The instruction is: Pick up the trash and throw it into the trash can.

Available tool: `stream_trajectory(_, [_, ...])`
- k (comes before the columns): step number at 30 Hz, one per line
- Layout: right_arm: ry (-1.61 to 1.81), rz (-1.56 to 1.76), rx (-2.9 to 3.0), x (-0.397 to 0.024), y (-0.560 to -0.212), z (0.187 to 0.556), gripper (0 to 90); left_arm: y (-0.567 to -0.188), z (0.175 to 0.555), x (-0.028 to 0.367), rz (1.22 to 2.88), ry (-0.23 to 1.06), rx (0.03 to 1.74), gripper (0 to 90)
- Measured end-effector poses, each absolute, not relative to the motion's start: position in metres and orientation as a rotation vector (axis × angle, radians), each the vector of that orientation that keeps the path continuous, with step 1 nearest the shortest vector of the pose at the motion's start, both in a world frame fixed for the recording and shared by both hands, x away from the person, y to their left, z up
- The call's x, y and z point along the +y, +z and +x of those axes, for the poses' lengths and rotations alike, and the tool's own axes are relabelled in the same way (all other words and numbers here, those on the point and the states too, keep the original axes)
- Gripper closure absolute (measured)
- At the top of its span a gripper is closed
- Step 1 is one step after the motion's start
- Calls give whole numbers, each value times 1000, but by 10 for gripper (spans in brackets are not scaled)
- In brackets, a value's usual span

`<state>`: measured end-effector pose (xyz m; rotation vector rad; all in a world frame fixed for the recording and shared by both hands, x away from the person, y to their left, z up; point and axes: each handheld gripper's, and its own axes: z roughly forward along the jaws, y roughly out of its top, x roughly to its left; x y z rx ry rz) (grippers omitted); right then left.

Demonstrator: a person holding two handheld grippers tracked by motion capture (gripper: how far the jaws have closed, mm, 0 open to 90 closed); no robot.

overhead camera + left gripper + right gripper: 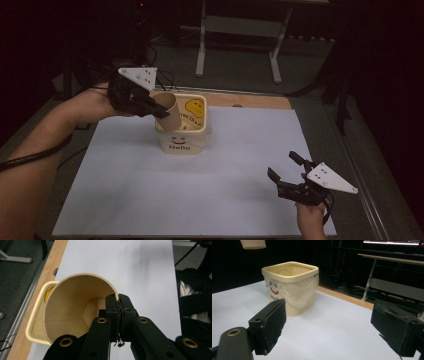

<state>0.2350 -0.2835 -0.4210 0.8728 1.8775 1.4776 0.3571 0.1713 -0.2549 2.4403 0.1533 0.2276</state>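
Cropping the paper cup point(252, 244) at the top edge, the right gripper view leaves just its lower part visible above the cream bin point(290, 287). In the left gripper view the cup hides most of the bin beneath it. The left gripper point(159, 111) is clamped on the cup's rim, holding it tilted over the bin's near-left corner. The right gripper point(284, 171) hovers near the table's right front, jaws spread wide, holding nothing. A white sheet point(240, 165) covers the table, with a wooden edge point(260, 101) at the far side; the room beyond is dark, with a white desk frame point(240, 30). The bin carries a smiley face and "Hello"; a clear liner drapes its rim.
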Motion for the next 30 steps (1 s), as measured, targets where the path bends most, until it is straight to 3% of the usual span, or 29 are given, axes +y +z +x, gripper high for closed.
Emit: stream_trajectory(30, [1465,864,1895,-283,-423,236,130,-243,406,156,2479,242,186,890])
